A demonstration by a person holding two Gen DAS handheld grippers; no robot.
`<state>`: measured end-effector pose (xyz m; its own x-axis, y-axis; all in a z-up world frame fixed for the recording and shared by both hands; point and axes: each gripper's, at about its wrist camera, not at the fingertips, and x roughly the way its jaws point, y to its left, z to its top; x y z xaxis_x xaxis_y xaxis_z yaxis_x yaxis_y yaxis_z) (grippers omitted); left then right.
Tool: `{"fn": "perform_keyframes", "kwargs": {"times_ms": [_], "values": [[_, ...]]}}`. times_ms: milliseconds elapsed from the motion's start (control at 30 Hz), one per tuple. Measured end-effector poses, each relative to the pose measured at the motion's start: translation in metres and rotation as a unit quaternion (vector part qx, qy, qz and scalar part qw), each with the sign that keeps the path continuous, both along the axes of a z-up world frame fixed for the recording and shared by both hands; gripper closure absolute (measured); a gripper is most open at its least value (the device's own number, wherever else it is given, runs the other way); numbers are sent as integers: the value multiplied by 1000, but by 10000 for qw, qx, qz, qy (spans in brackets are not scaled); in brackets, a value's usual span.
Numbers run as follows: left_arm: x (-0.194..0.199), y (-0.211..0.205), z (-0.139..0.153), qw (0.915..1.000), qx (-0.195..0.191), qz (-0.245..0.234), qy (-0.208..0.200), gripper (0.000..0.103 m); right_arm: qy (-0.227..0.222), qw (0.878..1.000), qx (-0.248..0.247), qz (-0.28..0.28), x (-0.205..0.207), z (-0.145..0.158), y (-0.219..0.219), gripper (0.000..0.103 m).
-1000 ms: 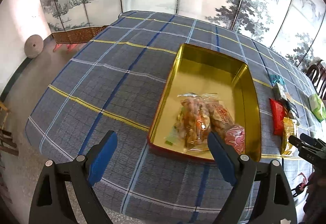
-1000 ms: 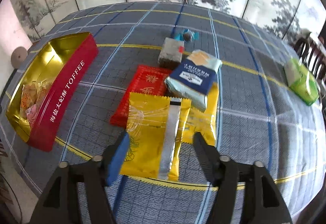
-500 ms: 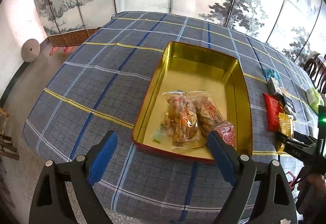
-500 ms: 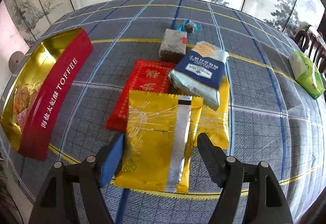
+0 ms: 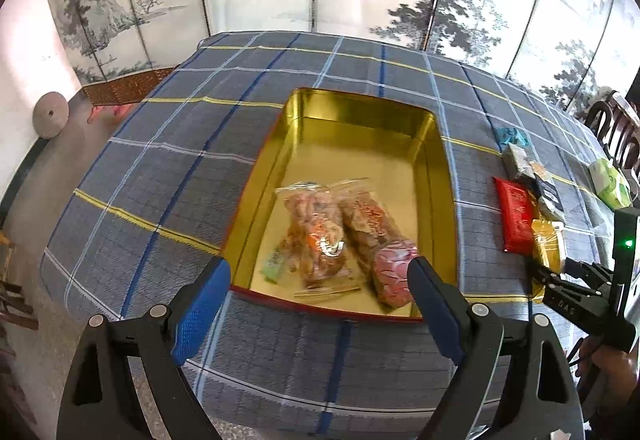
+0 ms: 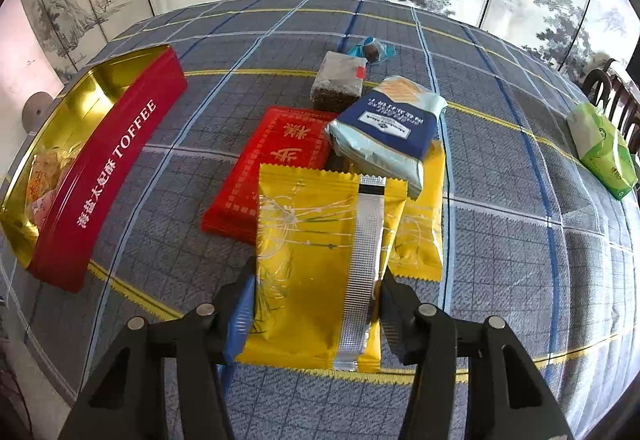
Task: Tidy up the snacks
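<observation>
Snacks lie in a loose pile on the plaid tablecloth (image 6: 520, 240), and my right gripper (image 6: 316, 304) has its fingers on both long edges of the nearest yellow packet (image 6: 316, 260), closed in against its sides; I cannot tell whether the packet is lifted. Past it, at twelve o'clock, a red packet (image 6: 276, 164) lies flat, with a blue-and-white pouch (image 6: 388, 128) propped over a second yellow packet (image 6: 420, 228). Farther on at twelve sit a dark brown block (image 6: 338, 84) and a small teal-wrapped candy (image 6: 370, 50). A green pack (image 6: 600, 148) lies well apart at two o'clock.

The red toffee tin (image 6: 112, 168) stands at ten o'clock in my right view. My left gripper (image 5: 320, 304) hangs wide open with nothing between its fingers, just short of the tin's (image 5: 360, 128) near edge. Inside the gold interior, toward the near end, lie two clear bags of fried snacks (image 5: 340, 228) and a pink wrapped sweet (image 5: 394, 272) at the near right corner.
</observation>
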<state>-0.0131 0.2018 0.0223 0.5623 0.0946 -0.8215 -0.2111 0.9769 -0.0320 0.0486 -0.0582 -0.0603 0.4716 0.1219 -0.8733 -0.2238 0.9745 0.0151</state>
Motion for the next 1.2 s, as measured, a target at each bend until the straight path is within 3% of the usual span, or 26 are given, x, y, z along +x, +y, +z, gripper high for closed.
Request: {"fn": "perform_keyframes", "kwargs": {"times_ms": [333, 600, 967, 1200], "values": [[15, -46, 5, 9990, 24, -455, -44, 15, -127, 9998, 22, 123, -10, 17, -26, 48], [32, -100, 5, 9948, 104, -1004, -93, 15, -431, 9990, -140, -57, 1, 29, -70, 48], [70, -167, -21, 9884, 12, -1518, 5, 15, -525, 9979, -265, -262, 37, 11, -110, 48], [93, -184, -36, 9869, -66, -1610, 64, 15, -635, 9975, 8, -307, 60, -3, -125, 48]]}}
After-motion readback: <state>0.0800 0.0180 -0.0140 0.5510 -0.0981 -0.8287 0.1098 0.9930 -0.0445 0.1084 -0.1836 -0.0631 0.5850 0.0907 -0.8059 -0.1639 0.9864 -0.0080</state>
